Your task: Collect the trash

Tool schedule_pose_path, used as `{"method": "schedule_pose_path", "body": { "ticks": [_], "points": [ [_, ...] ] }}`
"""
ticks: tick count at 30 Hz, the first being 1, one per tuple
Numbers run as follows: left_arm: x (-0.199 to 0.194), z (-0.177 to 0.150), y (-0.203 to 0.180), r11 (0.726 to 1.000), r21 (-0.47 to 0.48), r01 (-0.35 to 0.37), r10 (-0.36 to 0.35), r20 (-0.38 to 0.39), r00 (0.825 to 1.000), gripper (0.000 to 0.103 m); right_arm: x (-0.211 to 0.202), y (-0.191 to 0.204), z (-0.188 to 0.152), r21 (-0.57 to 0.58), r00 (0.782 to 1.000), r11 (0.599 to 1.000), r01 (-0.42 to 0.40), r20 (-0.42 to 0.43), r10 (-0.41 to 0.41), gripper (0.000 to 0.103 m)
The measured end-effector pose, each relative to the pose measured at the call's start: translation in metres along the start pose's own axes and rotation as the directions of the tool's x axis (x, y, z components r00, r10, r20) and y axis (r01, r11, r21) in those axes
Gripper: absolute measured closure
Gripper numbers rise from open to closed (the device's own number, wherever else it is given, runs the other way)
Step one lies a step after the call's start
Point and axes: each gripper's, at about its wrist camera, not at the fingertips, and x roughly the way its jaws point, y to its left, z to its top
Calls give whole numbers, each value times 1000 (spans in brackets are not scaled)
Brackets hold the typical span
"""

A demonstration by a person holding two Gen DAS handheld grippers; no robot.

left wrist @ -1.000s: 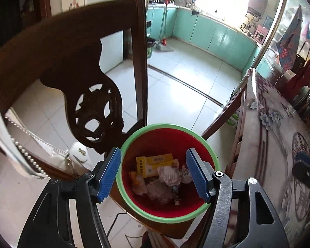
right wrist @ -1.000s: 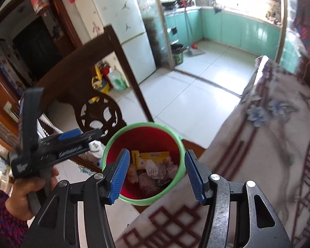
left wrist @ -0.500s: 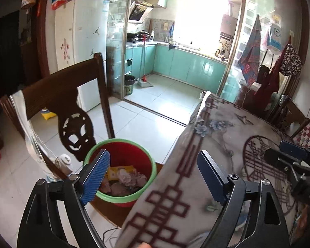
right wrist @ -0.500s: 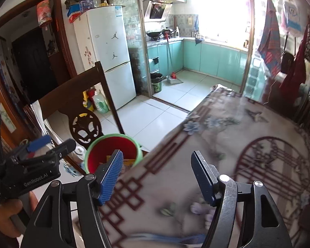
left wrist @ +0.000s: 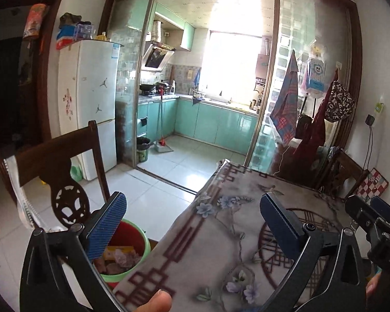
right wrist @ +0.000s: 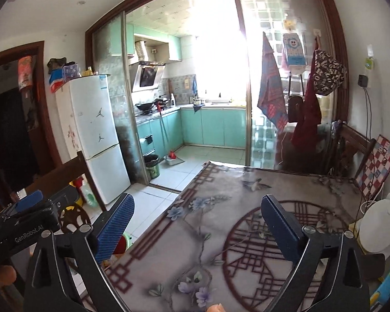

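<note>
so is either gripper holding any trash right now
No. The left gripper and right gripper have just been opening, nothing between their jaws.

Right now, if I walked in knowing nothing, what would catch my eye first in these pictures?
Probably the two wide-open blue-padded grippers, the left gripper and the right gripper, both empty above the table with its flowered cloth. Then the sunlit kitchen with turquoise cabinets straight ahead, past the white fridge. Low on the left, the red bin with a green rim already holds crumpled paper.
</note>
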Motion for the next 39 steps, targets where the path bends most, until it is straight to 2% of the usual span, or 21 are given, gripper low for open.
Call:
{"method": "schedule_pose_path", "body": {
  "ticks": [4, 7, 11, 39],
  "points": [
    [-5, -1, -11, 998, 57, -14, 13, 10, 1000, 0, -6, -9, 9, 34, 1000, 999, -4, 28, 3, 3],
    [-6, -2, -13, 999, 42, 0, 0, -1, 1000, 0, -4, -12, 12, 43, 1000, 999, -10, 25, 9, 3],
    [-5, -2, -12, 1000, 27, -15, 16, -14, 1000, 0, -3, -14, 12, 31, 999, 999, 30, 24, -31, 3],
    [1, -2, -28, 999, 48, 3, -1, -52, 999, 0, 11, -26, 8, 21, 998, 998, 55, -12, -55, 3]
  ]
}}
